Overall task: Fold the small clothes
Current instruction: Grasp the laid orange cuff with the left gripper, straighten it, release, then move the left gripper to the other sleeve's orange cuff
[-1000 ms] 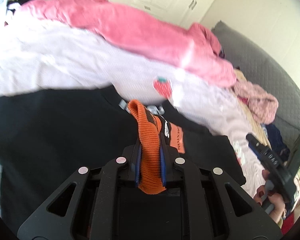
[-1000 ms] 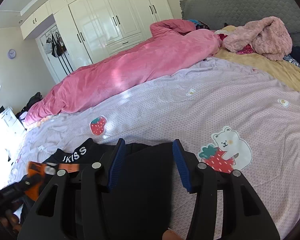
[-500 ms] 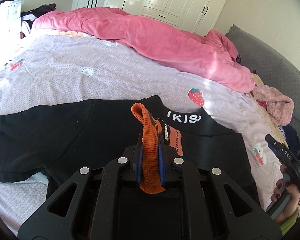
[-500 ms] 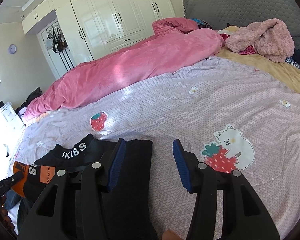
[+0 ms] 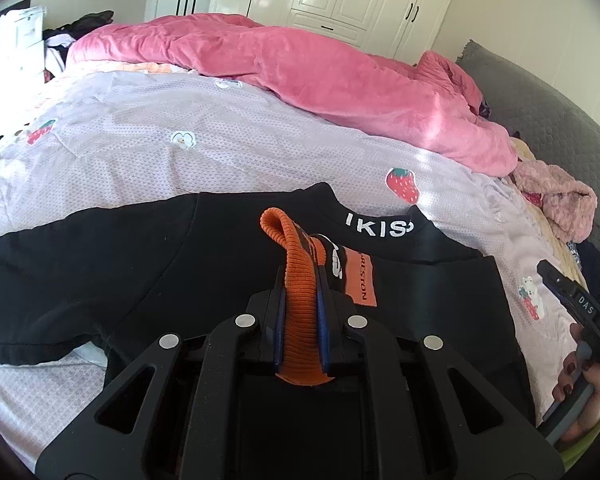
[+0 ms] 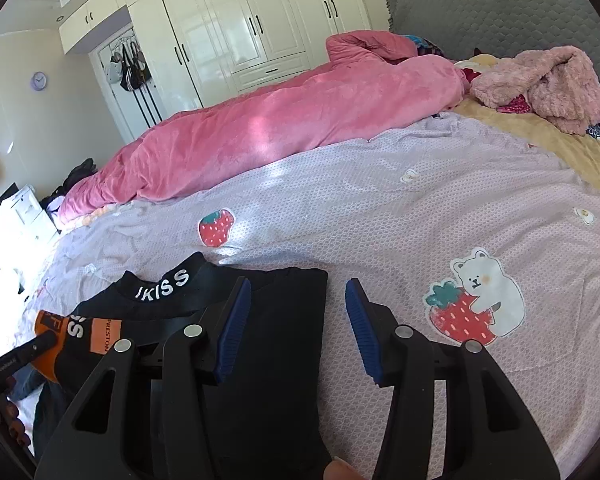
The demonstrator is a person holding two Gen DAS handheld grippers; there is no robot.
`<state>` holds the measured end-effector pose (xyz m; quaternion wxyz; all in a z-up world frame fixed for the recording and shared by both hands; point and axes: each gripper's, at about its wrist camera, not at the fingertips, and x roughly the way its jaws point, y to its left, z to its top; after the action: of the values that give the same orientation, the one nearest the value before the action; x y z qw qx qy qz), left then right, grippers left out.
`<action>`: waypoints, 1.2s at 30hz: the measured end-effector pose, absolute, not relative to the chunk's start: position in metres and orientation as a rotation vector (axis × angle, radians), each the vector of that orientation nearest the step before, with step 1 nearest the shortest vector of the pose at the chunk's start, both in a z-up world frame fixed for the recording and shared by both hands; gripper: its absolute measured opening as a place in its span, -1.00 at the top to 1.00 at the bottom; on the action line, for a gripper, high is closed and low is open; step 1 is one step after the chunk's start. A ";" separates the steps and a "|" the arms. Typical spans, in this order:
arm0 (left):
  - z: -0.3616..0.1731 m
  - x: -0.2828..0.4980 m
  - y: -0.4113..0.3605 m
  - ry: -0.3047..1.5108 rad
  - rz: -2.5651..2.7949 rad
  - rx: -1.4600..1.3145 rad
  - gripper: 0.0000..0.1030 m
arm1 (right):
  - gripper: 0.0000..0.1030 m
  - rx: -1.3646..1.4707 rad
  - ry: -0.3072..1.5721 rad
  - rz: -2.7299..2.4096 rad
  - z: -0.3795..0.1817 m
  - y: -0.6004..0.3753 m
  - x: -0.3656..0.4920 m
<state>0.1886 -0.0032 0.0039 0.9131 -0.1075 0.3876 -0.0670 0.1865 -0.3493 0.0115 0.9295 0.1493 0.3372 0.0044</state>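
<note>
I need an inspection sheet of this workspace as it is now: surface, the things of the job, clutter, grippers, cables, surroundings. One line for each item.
Surface: bed with lilac bedsheet, printed with strawberries and bears.
Job's things: black top lies spread on the sheet, right side folded in; its orange cuff is lifted over the body.
Clutter: pink duvet along the far side; fluffy pink garment near the headboard.
Grippers: left gripper shut on the orange cuff; right gripper open, nothing between the jaws, over the top's folded edge.
Cables: nothing seen.
Surroundings: white wardrobe, grey headboard, wall clock.
</note>
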 end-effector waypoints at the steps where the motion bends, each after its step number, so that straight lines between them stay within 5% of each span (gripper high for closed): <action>1: 0.004 0.188 -0.003 0.797 -0.136 -0.218 0.88 | 0.06 0.303 0.695 0.016 0.011 -0.348 0.187; 17: 0.008 0.176 0.021 0.801 -0.071 -0.234 0.84 | -0.09 0.219 0.739 0.142 0.010 -0.309 0.187; 20: 0.009 0.178 0.007 0.816 -0.099 -0.208 0.67 | -0.10 0.211 0.741 0.162 0.011 -0.305 0.185; 36: -0.053 0.182 -0.021 0.976 -0.129 -0.069 0.58 | -0.27 0.115 0.778 0.309 0.009 -0.260 0.175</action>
<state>0.1817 -0.0209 -0.0530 0.8807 -0.0330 0.4684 -0.0621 0.1750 -0.2602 0.0092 0.9120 0.0558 0.3776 0.1500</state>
